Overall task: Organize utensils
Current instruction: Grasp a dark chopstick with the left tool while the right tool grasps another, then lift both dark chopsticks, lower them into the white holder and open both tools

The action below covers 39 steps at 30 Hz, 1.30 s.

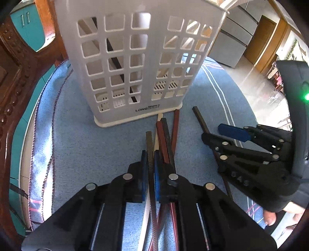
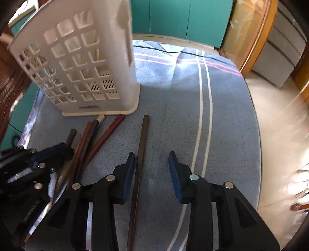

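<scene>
A white slotted utensil holder stands upright on a blue towel; a dark stick leans inside its left compartment. Several red-brown and dark chopsticks lie in a loose bundle in front of it. My left gripper is shut on a dark chopstick from that bundle; the right wrist view shows it blurred at lower left. A single dark chopstick lies apart to the right. My right gripper straddles it, open, with the stick beside the left pad.
The towel has white and pink stripes on its right side and ends at the table edge, with pale floor beyond. Carved dark wood rises at the left. Teal cabinets stand behind. A hand holds the right gripper.
</scene>
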{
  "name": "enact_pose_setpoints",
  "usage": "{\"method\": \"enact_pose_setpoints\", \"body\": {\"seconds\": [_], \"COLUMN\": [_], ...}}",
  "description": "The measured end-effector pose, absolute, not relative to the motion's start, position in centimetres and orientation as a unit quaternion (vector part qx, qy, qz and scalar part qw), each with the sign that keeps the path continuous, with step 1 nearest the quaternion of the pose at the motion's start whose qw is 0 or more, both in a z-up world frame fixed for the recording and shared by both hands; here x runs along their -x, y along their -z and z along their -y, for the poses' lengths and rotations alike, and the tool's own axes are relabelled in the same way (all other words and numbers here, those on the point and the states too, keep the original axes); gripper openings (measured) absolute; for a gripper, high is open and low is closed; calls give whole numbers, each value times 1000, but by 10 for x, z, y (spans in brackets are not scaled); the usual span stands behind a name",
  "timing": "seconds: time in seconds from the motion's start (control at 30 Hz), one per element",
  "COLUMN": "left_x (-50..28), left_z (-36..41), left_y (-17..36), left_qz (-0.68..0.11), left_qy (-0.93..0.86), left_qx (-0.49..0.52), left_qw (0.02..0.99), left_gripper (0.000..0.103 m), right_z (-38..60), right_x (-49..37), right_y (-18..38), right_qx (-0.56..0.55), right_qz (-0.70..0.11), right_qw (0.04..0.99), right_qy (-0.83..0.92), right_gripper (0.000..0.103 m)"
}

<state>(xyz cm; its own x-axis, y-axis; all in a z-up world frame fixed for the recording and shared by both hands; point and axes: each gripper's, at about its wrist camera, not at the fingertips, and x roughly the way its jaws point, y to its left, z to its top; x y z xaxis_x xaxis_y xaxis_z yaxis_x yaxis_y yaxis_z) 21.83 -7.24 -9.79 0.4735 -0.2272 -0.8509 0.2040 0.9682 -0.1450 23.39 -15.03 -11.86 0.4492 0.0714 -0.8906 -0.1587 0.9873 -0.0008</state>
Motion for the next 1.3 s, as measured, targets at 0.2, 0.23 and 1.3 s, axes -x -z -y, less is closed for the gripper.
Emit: {"method": "enact_pose_setpoints", "body": {"seconds": [0.2, 0.23, 1.3], "left_x": [-218, -215, -138], "left_z": [67, 64, 24], "left_y": [82, 79, -100], "left_qz": [-481, -478, -215], "left_qy": [128, 129, 107], "left_qx": [18, 20, 72], "left_qw": [867, 869, 968], "left_gripper": [7, 7, 7], "right_z": [147, 148, 217], "right_x": [-230, -230, -128], "right_y": [114, 110, -77], "right_qx": [31, 27, -114], "right_qz": [-518, -514, -262], "right_qw": [852, 854, 940], "right_qy": [-76, -75, -189], "right_gripper": [7, 7, 7]}}
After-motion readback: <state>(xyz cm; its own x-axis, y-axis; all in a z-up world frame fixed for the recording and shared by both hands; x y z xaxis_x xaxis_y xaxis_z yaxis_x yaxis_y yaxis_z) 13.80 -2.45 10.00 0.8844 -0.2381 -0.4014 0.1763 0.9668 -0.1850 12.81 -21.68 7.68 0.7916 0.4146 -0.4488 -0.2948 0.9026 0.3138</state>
